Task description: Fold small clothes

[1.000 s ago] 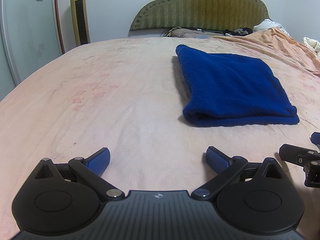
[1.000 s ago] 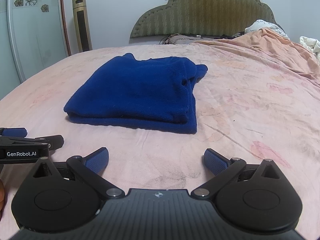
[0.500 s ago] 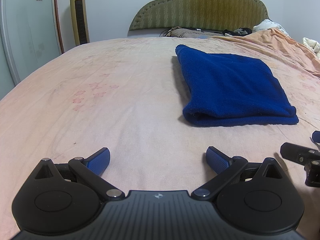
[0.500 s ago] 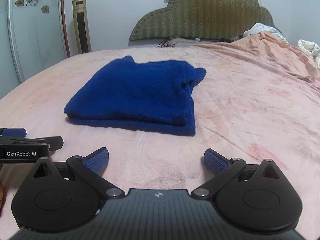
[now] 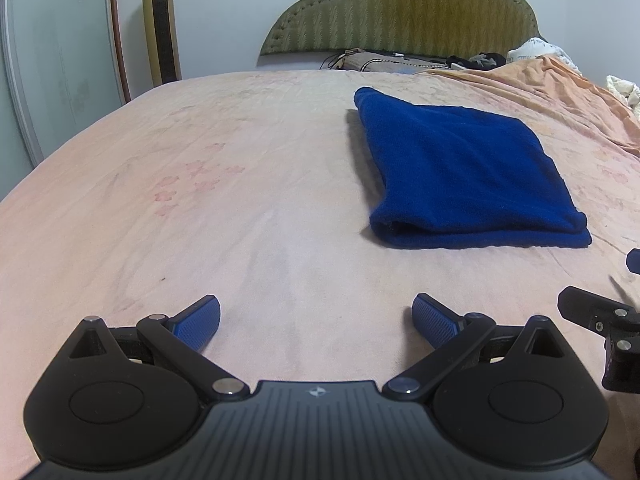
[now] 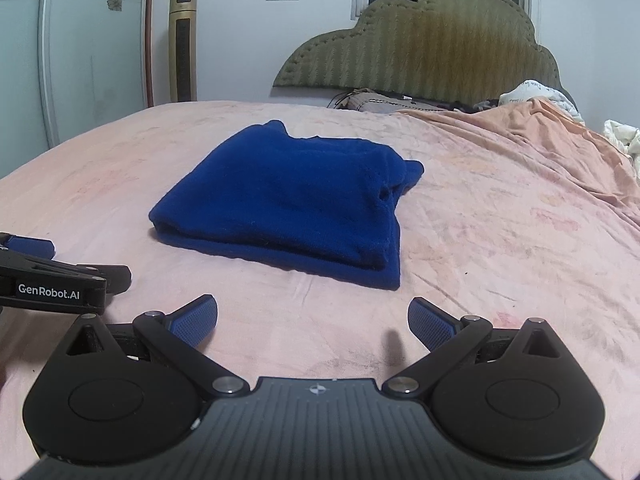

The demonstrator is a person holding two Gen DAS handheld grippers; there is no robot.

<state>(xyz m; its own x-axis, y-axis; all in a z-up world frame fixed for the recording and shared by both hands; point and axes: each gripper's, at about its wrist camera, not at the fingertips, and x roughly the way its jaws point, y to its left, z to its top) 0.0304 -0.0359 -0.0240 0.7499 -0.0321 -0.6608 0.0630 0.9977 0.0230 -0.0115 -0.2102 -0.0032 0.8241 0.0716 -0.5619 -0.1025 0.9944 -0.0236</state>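
A dark blue garment [image 5: 464,172] lies folded into a flat rectangle on the pink bed sheet [image 5: 240,208]. In the right wrist view the same blue garment [image 6: 292,200] sits just ahead and slightly left, its thick folded edge towards me. My left gripper [image 5: 316,320] is open over bare sheet, to the left of and nearer than the garment, holding nothing. My right gripper [image 6: 312,320] is also open and empty, a short way back from the garment's near edge. Each gripper's body shows at the edge of the other's view.
A green padded headboard [image 6: 432,44] closes the far end of the bed. Rumpled orange bedding [image 6: 560,144] is heaped at the right, with pillows and clutter [image 5: 400,62] near the headboard. A gold tower fan [image 5: 160,28] and a wardrobe door [image 6: 88,52] stand at the left.
The right wrist view has lifted and tilted up, so the garment sits lower and more wall shows. The left gripper has barely moved. Both stay open.
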